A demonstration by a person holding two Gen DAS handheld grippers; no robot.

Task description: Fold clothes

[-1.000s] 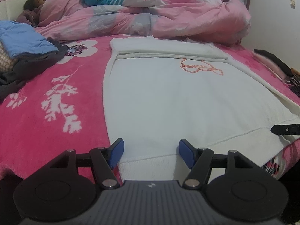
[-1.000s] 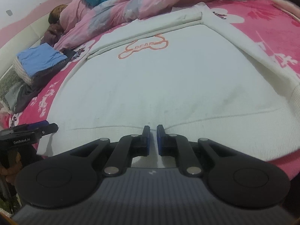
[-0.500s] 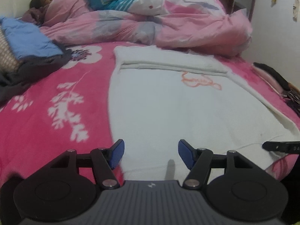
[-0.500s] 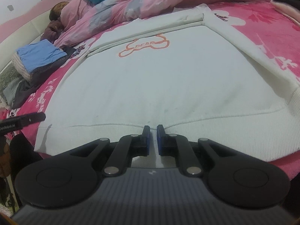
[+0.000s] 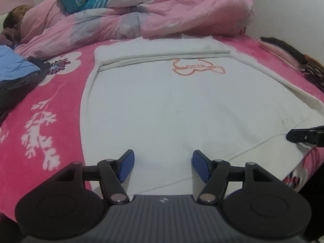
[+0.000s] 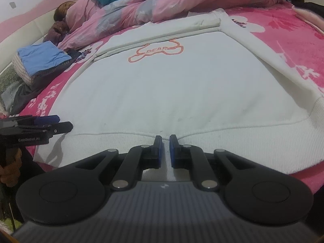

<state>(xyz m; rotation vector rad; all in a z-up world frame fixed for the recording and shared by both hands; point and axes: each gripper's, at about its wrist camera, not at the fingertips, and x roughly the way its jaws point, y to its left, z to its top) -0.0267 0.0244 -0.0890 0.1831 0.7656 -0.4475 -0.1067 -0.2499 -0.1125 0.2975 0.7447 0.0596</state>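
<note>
Left tongs (image 5: 163, 166) shifted right along the hem, parted, nothing gripped.
Right tongs (image 6: 165, 148) clenched on the white sweatshirt's (image 6: 172, 93) near hem, on the bed (image 5: 40, 109).

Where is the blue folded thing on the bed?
In both views the blue folded cloth sits on a clothes pile at the left, beside the white sweatshirt, near the pink quilt.

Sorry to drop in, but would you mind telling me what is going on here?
A person with a gripper in each hand is folding a white sweatshirt spread on a pink bed. The right gripper is shut on the ribbed hem at the near edge. The left gripper hangs open over the hem near the other corner, gripping nothing. The sleeves are already folded in. A small stack of folded clothes sits to the side.
</note>
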